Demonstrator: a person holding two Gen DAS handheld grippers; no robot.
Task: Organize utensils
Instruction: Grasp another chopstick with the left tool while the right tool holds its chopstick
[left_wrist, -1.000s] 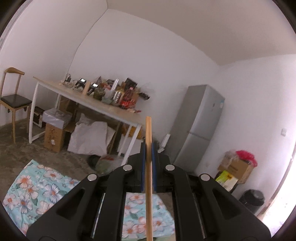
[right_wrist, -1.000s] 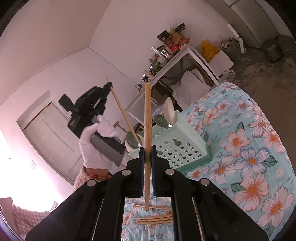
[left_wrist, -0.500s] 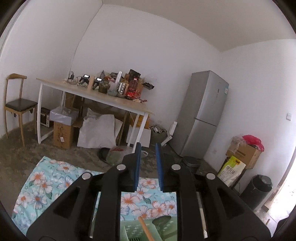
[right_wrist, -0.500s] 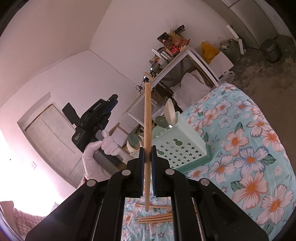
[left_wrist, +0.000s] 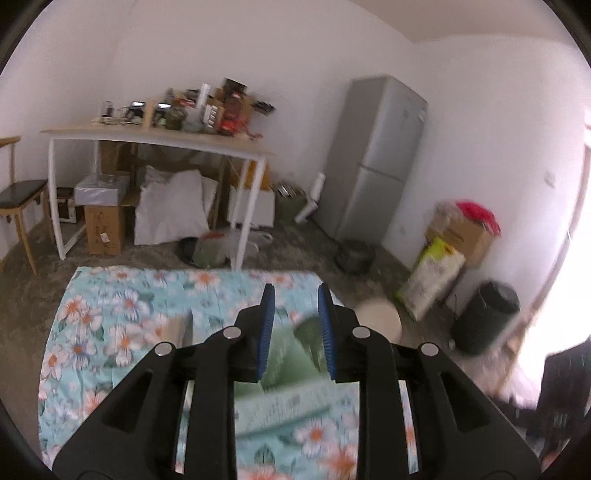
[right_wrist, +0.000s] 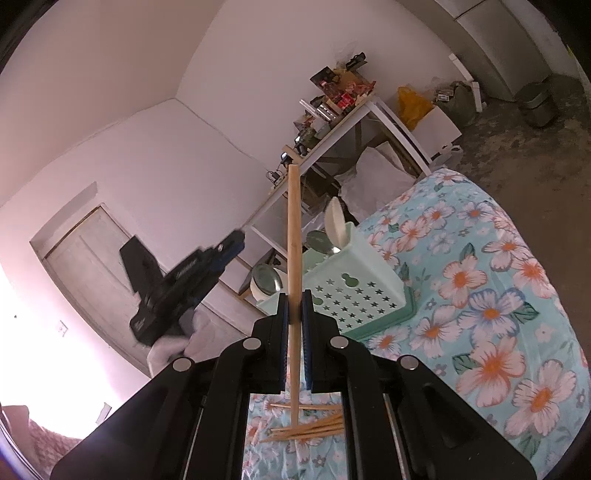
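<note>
1. A second ago the left gripper (left_wrist: 295, 295) pinched a wooden chopstick. Now its blue-padded jaws are opening with nothing between them, and it tips down over the mint-green utensil basket (left_wrist: 284, 398).
2. The right gripper (right_wrist: 295, 301) stays clamped on an upright chopstick (right_wrist: 294, 236), unmoved, just in front of the basket (right_wrist: 354, 295).
3. The basket is plastic, boxy, pierced with star-shaped holes. A pale spoon (right_wrist: 336, 221) stands in it.
4. More chopsticks (right_wrist: 306, 428) lie in a loose, crossed pile on the cloth, on the near side of the basket.
5. The floral tablecloth (right_wrist: 487, 295) is turquoise with orange-centred blooms. Beyond the basket are white walls, a cluttered white-legged table (left_wrist: 155, 136) and a grey fridge (left_wrist: 376, 158).
</note>
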